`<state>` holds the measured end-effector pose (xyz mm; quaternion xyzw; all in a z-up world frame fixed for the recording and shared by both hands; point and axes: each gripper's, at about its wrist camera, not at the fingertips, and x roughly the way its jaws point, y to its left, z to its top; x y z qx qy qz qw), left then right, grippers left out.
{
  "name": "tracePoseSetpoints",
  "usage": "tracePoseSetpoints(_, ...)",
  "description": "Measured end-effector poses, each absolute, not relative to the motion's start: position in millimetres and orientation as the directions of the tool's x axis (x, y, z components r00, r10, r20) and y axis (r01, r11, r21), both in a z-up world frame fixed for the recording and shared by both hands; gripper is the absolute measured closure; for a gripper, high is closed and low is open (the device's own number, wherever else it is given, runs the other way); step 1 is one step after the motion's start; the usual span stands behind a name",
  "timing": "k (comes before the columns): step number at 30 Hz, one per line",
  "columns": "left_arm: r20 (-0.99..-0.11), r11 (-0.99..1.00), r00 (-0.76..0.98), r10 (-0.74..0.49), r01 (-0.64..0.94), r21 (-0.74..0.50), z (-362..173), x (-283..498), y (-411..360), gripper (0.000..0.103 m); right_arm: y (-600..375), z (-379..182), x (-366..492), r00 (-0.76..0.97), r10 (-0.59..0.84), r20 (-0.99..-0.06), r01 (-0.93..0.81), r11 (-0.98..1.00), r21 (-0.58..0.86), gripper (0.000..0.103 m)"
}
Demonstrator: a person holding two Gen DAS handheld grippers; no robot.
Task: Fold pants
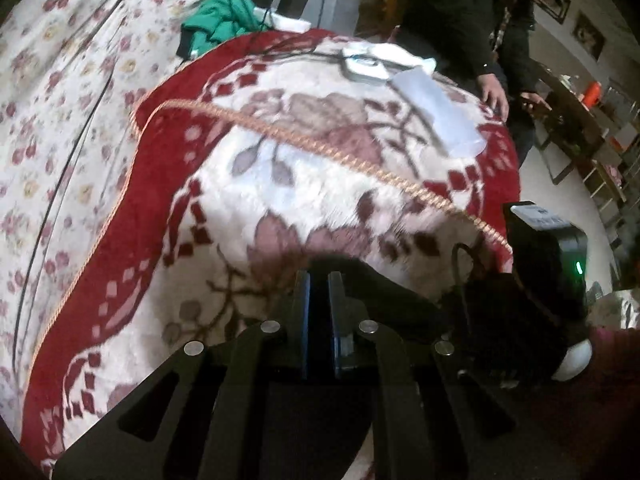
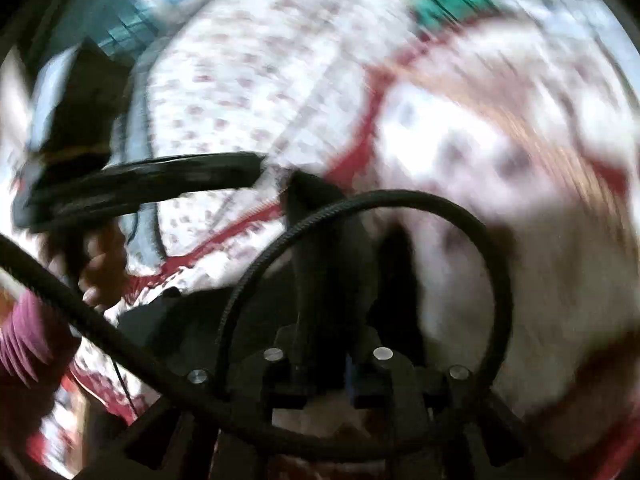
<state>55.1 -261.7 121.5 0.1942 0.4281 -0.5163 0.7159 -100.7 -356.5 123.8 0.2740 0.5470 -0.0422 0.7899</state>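
Blanket (image 1: 320, 184): red and cream, floral, lies under and ahead of the fingers; a twisted orange cord edging crosses it slantwise.
Floral sheet (image 1: 72, 92): pale with small pink flowers, left of the fingers, beside the blanket's red border.
Green cloth (image 1: 224, 18): crumpled, far ahead and left, past the blanket's far edge.
Chargers (image 1: 294, 0): dark blocks with cables, just right of the green cloth.
White packets (image 1: 436, 116): lie on the blanket, ahead and right; a smaller white box sits just beyond.
Bystander (image 1: 460, 20): dark jacket, far ahead right, one hand touching the blanket's edge.
Right wrist view: heavily blurred; blanket, sheet, green cloth recognisable.
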Motion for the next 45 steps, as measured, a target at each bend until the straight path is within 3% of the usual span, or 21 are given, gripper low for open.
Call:
tracePoseSetpoints(2, -0.821, 0.402, 0.100, -0.562, 0.900, -0.166, 115, 55, -259, 0.096, -359, 131, -112, 0.418, 0.253, -0.873, 0.372, 0.828, 0.418, 0.089)
tracePoseSetpoints(4, -0.831, 0.411, 0.095, -0.548, 0.896, -0.169, 106, 55, -257, 0.096, -354, 141, -121, 0.429, 0.254, -0.867, 0.356, 0.835, 0.421, 0.070)
tracePoseSetpoints(6, -0.845, 0.410, 0.076, -0.530, 0.895, -0.177, 95, 55, -257, 0.096, -347, 146, -128, 0.436, 0.287, -0.853, 0.339, 0.826, 0.451, 0.059)
tracePoseSetpoints(7, -0.849, 0.408, 0.062, -0.525, 0.894, -0.187, 91, 56, -257, 0.095, -342, 144, -130, 0.431, 0.317, -0.844, 0.336, 0.812, 0.477, 0.058)
tracePoseSetpoints(11, -0.871, 0.415, 0.003, -0.491, 0.880, -0.230, 71, 62, -259, 0.064, -331, 122, -128, 0.379, 0.332, -0.864, 0.359, 0.808, 0.468, 0.058)
tracePoseSetpoints(17, -0.871, 0.400, -0.083, -0.484, 0.864, -0.305, 49, 80, -268, 0.063, -323, 96, -112, 0.361, 0.336, -0.870, 0.345, 0.819, 0.459, 0.058)
tracePoseSetpoints(20, -0.862, 0.366, -0.143, -0.486, 0.863, -0.349, 39, 86, -276, 0.052, -321, 93, -114, 0.391, 0.357, -0.849, 0.317, 0.813, 0.488, 0.058)
tracePoseSetpoints(25, -0.848, 0.308, -0.236, -0.474, 0.858, -0.411, 21, 99, -287, 0.051, -323, 94, -122, 0.481, 0.378, -0.791, 0.262, 0.799, 0.541, 0.054)
tracePoseSetpoints(28, -0.831, 0.300, -0.277, -0.483, 0.839, -0.455, 11, 109, -290, 0.036, -313, 92, -120, 0.498, 0.339, -0.798, 0.234, 0.834, 0.500, 0.050)
tracePoseSetpoints(34, -0.795, 0.219, -0.375, -0.477, 0.825, -0.521, 1, 118, -301, 0.028, -309, 91, -119, 0.508, 0.344, -0.790, 0.225, 0.832, 0.507, 0.048)
tracePoseSetpoints(36, -0.792, 0.187, -0.389, -0.470, 0.833, -0.521, -1, 117, -305, 0.022, -310, 92, -121, 0.519, 0.349, -0.780, 0.229, 0.823, 0.520, 0.048)
tracePoseSetpoints(38, -0.780, 0.141, -0.408, -0.474, 0.839, -0.525, -3, 111, -313, 0.005, -307, 89, -117, 0.521, 0.348, -0.779, 0.229, 0.823, 0.521, 0.048)
tracePoseSetpoints(39, -0.778, 0.118, -0.411, -0.475, 0.847, -0.519, -5, 105, -318, 0.000, -306, 88, -116, 0.521, 0.347, -0.780, 0.228, 0.824, 0.519, 0.048)
tracePoseSetpoints(42, -0.843, 0.068, -0.329, -0.424, 0.917, -0.393, -4, 85, -334, 0.000, -306, 88, -117, 0.521, 0.345, -0.781, 0.221, 0.829, 0.514, 0.048)
tracePoseSetpoints(45, -0.852, 0.078, -0.336, -0.401, 0.914, -0.397, -3, 87, -339, 0.000, -306, 86, -115, 0.510, 0.353, -0.784, 0.215, 0.831, 0.514, 0.050)
